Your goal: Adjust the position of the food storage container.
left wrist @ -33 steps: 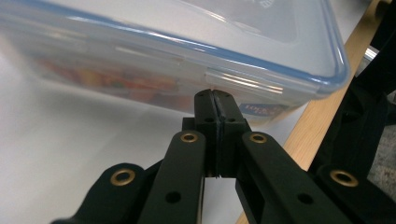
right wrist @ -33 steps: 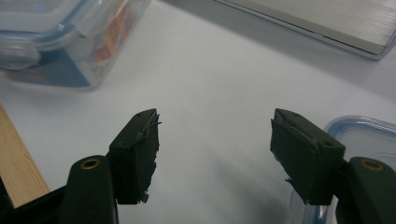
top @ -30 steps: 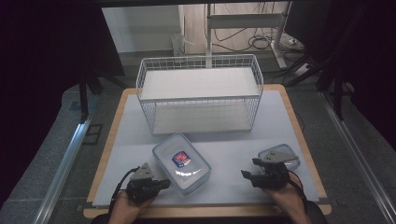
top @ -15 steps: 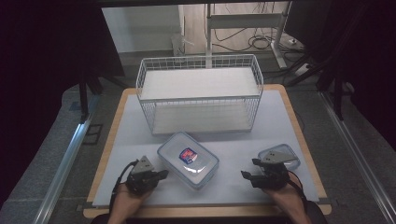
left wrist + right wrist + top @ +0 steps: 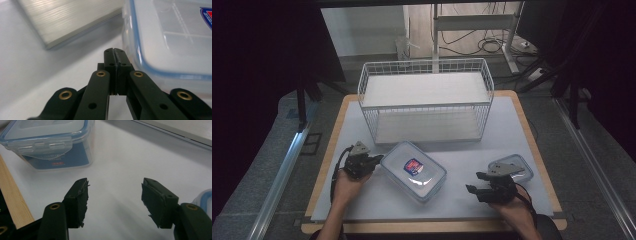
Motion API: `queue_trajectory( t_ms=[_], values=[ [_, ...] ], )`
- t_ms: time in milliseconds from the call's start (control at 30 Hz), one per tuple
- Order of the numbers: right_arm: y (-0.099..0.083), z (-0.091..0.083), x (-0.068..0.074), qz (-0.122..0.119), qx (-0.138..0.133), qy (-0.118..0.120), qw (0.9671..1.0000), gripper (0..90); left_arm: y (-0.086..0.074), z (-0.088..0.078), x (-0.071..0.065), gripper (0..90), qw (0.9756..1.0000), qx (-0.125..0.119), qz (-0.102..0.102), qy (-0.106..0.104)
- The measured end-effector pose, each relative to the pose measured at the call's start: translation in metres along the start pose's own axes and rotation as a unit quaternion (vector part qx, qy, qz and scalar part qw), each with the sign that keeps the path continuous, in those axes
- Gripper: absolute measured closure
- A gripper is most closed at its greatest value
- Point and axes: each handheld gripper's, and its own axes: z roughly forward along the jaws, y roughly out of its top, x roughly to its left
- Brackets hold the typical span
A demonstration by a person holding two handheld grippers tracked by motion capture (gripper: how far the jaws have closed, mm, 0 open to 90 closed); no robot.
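High view: left gripper (image 5: 374,161), jaws pressed together, is nudging the box (image 5: 413,170); push low, squarely, slowly.

A: The label on the big container (image 5: 413,167) is too small to read from the high view, and the left tool view crops it at the right edge.

B: The small container (image 5: 51,142) is cut off at the top of the right tool view; its blue print blurs.

Two lidded containers (image 5: 413,171) (image 5: 511,166), one wire basket (image 5: 426,100).
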Motion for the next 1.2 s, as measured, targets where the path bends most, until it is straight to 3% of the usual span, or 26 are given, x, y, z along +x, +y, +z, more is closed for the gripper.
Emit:
queue_trajectory(
  t_ms=[233,400,500,667,800,933,967,1067,1200],
  values=[
    [0.000,-0.001,0.000,0.005,0.007,0.013,0.9999,47.9,-0.005,0.000,-0.011,90.0,0.9995,0.010,-0.005,-0.030],
    [0.000,0.000,0.006,0.001,0.031,0.038,0.9988,65.3,-0.008,0.000,-0.031,90.0,0.9988,0.028,0.017,-0.036],
    [-0.001,0.004,0.015,-0.010,0.050,0.058,0.9970,74.1,-0.012,-0.005,-0.037,90.0,0.9988,0.025,0.006,-0.042],
    [0.000,0.015,0.031,-0.020,0.068,0.077,0.9945,77.0,-0.020,-0.015,-0.046,89.9,0.9984,0.029,0.000,-0.048],
    [0.004,0.022,0.040,-0.023,0.067,0.093,0.9931,77.4,-0.019,-0.014,-0.052,90.0,0.9986,0.033,-0.004,-0.043],
    [0.003,0.025,0.043,-0.029,0.077,0.080,0.9934,79.4,-0.018,-0.012,-0.057,90.0,0.9983,0.032,-0.005,-0.049],
    [0.003,0.025,0.041,-0.030,0.078,0.065,0.9943,80.7,-0.016,-0.012,-0.061,90.0,0.9985,0.037,-0.005,-0.041],
    [0.004,0.023,0.035,-0.022,0.076,0.044,0.9959,84.0,-0.015,-0.010,-0.064,90.0,0.9979,0.035,-0.007,-0.054],
    [0.001,0.015,0.030,0.003,0.068,0.084,0.9941,88.0,-0.016,-0.012,-0.068,89.9,0.9980,0.037,-0.003,-0.051]
  ],
)
